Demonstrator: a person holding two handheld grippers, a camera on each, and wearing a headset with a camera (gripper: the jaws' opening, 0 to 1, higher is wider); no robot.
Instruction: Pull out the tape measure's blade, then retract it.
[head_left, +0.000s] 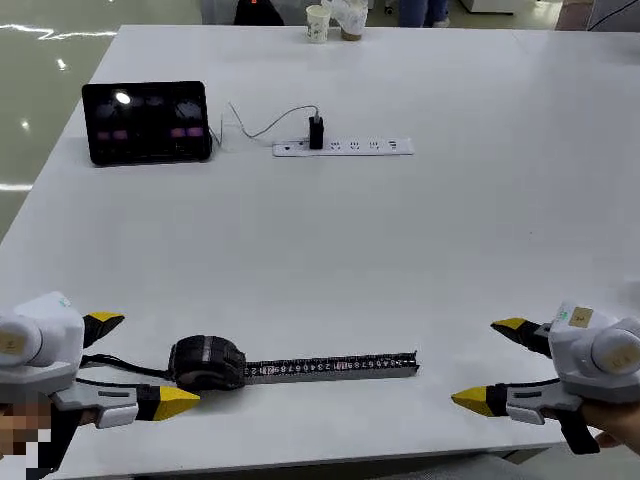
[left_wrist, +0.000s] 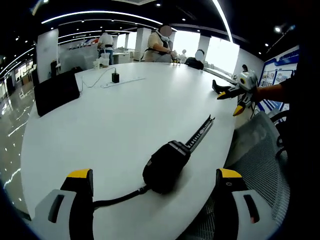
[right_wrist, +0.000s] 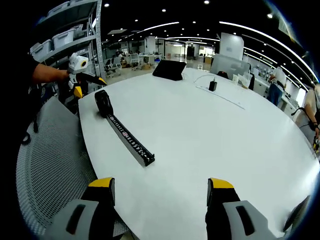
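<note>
left gripper (head_left: 158, 358) wide open beside the tape measure (head_left: 207, 362), right gripper (head_left: 475, 362) wide open, both empty.

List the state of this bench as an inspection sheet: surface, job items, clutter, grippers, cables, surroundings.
Surface: white table, no marks seen.
Job's things: tape measure near the front edge; its blade is pulled out, lying flat and pointing toward the right gripper.
Clutter: tablet far left, power strip, paper cups at the far edge.
Grippers: left gripper open beside the case, not gripping it; right gripper open, apart from the blade tip.
Cables: white cable from the charger toward the tablet; black cord trails from the case.
Surroundings: people beyond the table, shelving.
</note>
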